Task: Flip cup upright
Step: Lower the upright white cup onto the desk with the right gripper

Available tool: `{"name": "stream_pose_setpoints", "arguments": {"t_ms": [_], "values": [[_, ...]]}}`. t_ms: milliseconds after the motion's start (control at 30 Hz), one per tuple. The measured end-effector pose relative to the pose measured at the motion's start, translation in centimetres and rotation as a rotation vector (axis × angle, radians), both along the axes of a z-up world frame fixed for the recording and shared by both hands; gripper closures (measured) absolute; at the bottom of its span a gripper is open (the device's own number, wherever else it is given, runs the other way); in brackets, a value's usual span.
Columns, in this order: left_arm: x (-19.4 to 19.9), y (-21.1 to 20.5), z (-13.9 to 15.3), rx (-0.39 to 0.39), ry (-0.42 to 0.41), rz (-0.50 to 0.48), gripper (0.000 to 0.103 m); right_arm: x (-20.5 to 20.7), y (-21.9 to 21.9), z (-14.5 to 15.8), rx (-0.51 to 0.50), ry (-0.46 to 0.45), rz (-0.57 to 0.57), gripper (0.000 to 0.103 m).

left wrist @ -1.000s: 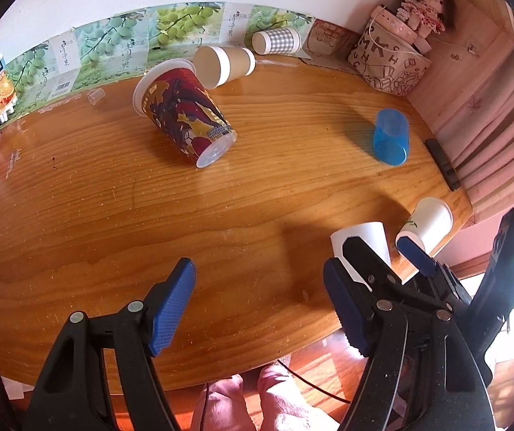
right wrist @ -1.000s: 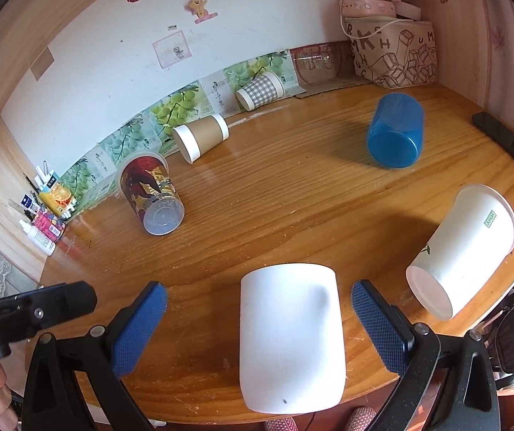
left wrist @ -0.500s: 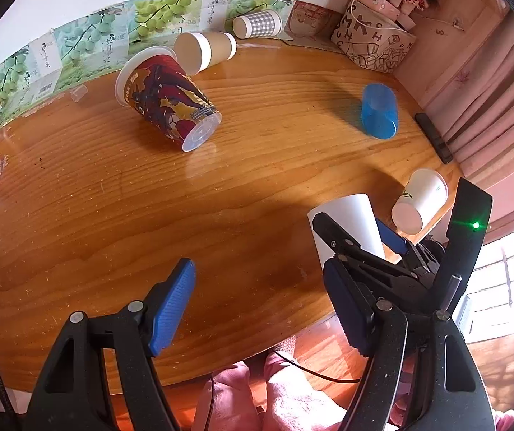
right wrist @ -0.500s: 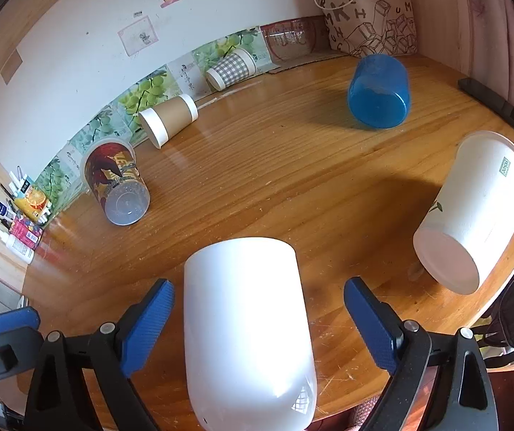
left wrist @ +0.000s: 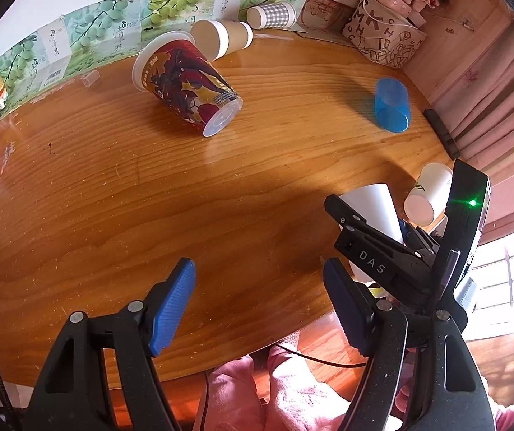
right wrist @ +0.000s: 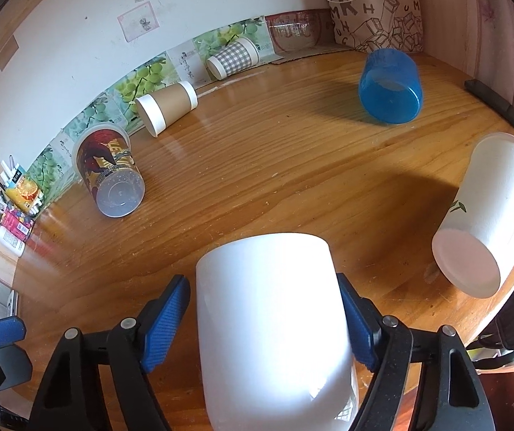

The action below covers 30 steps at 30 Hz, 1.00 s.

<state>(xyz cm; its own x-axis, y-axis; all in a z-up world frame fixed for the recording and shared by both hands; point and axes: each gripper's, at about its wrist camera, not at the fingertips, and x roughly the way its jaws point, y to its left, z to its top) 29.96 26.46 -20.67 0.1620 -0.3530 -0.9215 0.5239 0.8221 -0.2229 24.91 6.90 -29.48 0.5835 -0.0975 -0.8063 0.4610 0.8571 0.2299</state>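
A plain white cup (right wrist: 274,319) stands upside down near the front edge of the wooden table (right wrist: 292,151). My right gripper (right wrist: 264,323) sits around it, a blue pad close on each side; the left pad shows a small gap, so the grip is not clearly closed. The same cup shows in the left wrist view (left wrist: 371,204), with the right gripper's black body in front of it. My left gripper (left wrist: 260,301) is open and empty over the table's front edge.
Other cups lie on their sides: a white paper cup (right wrist: 490,212) at the right edge, a blue cup (right wrist: 389,86), a red printed cup (right wrist: 109,172), a brown cup (right wrist: 167,106), a checked cup (right wrist: 233,57). A patterned bag (right wrist: 375,18) stands at the back right.
My right gripper has moved forward around the white cup and its pads have narrowed onto its sides. My left gripper has stayed open, with only its view shifting slightly.
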Motion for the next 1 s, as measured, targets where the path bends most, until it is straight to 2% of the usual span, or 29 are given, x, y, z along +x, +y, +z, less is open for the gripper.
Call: {"name": "stream_pose_setpoints", "arguments": {"t_ms": [133,600,1000], "values": [[0.0,0.1,0.3,0.007,-0.004,-0.005,0.026,0.4,-0.1,0.3,-0.019,0.009,0.010,0.035],[1.0,0.9,3.1,-0.035,-0.060,-0.025,0.026,1.4,0.1,4.4,-0.083,-0.057,0.016,0.036],[1.1,2.1,4.5,-0.044,-0.100,-0.054,0.026,0.8,2.0,5.4,-0.098,-0.062,0.013,0.037]]}}
